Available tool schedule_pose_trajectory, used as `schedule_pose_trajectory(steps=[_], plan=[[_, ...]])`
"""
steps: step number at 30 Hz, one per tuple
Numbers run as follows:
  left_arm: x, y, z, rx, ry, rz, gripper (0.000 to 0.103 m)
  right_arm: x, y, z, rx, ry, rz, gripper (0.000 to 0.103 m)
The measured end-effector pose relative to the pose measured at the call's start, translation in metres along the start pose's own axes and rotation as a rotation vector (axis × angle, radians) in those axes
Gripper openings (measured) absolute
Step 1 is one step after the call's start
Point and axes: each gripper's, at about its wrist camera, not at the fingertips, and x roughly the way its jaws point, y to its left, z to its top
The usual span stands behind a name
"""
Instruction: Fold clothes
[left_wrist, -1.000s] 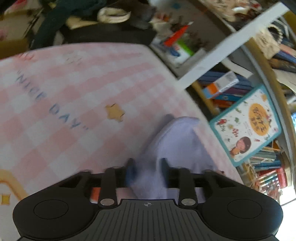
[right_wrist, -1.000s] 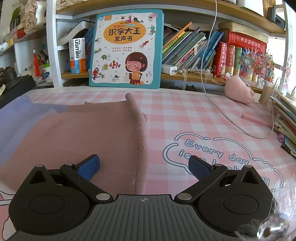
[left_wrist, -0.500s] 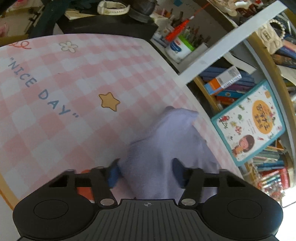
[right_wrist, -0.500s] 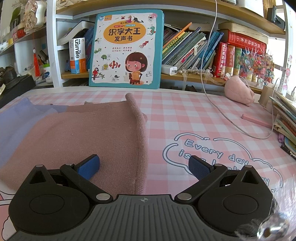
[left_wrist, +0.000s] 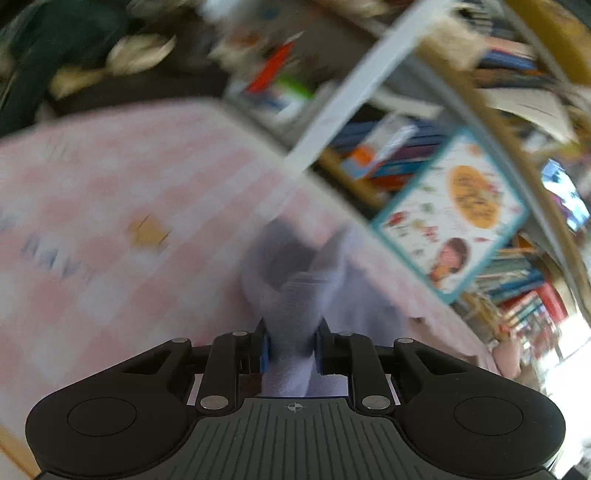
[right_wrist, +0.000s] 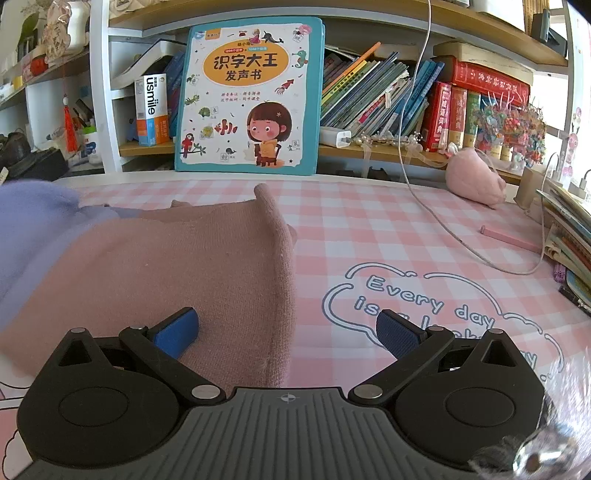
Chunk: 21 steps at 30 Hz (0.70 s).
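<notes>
The table (right_wrist: 369, 229), under a pink checked cloth, took up most of both views, with a bookshelf (right_wrist: 369, 155) behind it and a big picture book (right_wrist: 251, 96) propped against the shelf. On the cloth lay the garment (right_wrist: 166, 266) — a knit piece, dusty pink over most of its spread, lilac (left_wrist: 295, 295) at the end nearer the left gripper. It sat left of centre on the table, flat in the pink part, ribbed edge running toward the shelf, one corner standing up a little.

The left gripper (left_wrist: 291, 350) had just been closing and its pads pressed a bunched fold of the lilac end between them; the cloth rose in a peak ahead of the fingers. Likely reason: that end was being picked up to carry it over the pink body for a fold. The left view was heavily blurred, so finer detail of the knit there couldn't be told.

The right gripper (right_wrist: 284, 328) hung low over the near edge of the pink part, fingers wide, nothing between the pads, the left pad (right_wrist: 177, 328) over the fabric and the other over bare cloth — probably waiting to pin or take the near hem.

Smaller things: a white cable (right_wrist: 436, 206), a pink plush (right_wrist: 474, 177), a pink pen (right_wrist: 509, 240), all well apart from the garment.
</notes>
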Motion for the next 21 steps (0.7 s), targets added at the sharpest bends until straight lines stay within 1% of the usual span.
schedule_pose_trajectory(steps=[1, 3, 6, 8, 11, 13, 14, 15, 18, 19, 20, 21], plan=[[0.003, 0.004, 0.0, -0.02, 0.015, 0.002, 0.02, 0.0, 0.0, 0.0, 0.002, 0.001, 0.001, 0.103], [0.008, 0.011, -0.002, -0.057, 0.043, 0.004, 0.026, 0.0, -0.001, 0.0, 0.005, 0.003, 0.004, 0.103], [0.016, 0.013, -0.006, -0.084, 0.073, -0.031, 0.036, 0.001, -0.002, 0.0, 0.013, 0.008, 0.01, 0.103], [0.02, 0.009, -0.007, -0.064, 0.069, -0.048, 0.036, 0.002, -0.004, 0.0, 0.02, 0.011, 0.015, 0.103], [0.024, 0.013, -0.005, -0.077, 0.062, -0.079, 0.035, 0.002, -0.004, 0.0, 0.028, 0.017, 0.02, 0.103], [0.026, 0.016, -0.003, -0.083, 0.062, -0.088, 0.03, 0.003, -0.004, 0.0, 0.029, 0.019, 0.021, 0.103], [0.027, 0.017, -0.002, -0.086, 0.063, -0.09, 0.024, 0.003, -0.004, 0.0, 0.029, 0.019, 0.021, 0.103], [0.028, 0.019, -0.001, -0.097, 0.062, -0.097, 0.021, 0.002, -0.003, 0.0, 0.024, 0.017, 0.017, 0.103], [0.032, 0.025, 0.001, -0.126, 0.062, -0.125, 0.018, 0.0, 0.004, 0.0, -0.009, 0.001, -0.005, 0.102], [0.033, 0.026, 0.002, -0.124, 0.064, -0.133, 0.018, -0.001, 0.006, -0.001, -0.016, -0.005, 0.0, 0.101], [0.033, 0.028, 0.004, -0.125, 0.066, -0.142, 0.018, -0.001, 0.008, 0.0, -0.014, -0.008, 0.016, 0.097], [0.034, 0.03, 0.006, -0.13, 0.07, -0.151, 0.017, -0.001, 0.01, 0.0, -0.01, -0.009, 0.035, 0.09]])
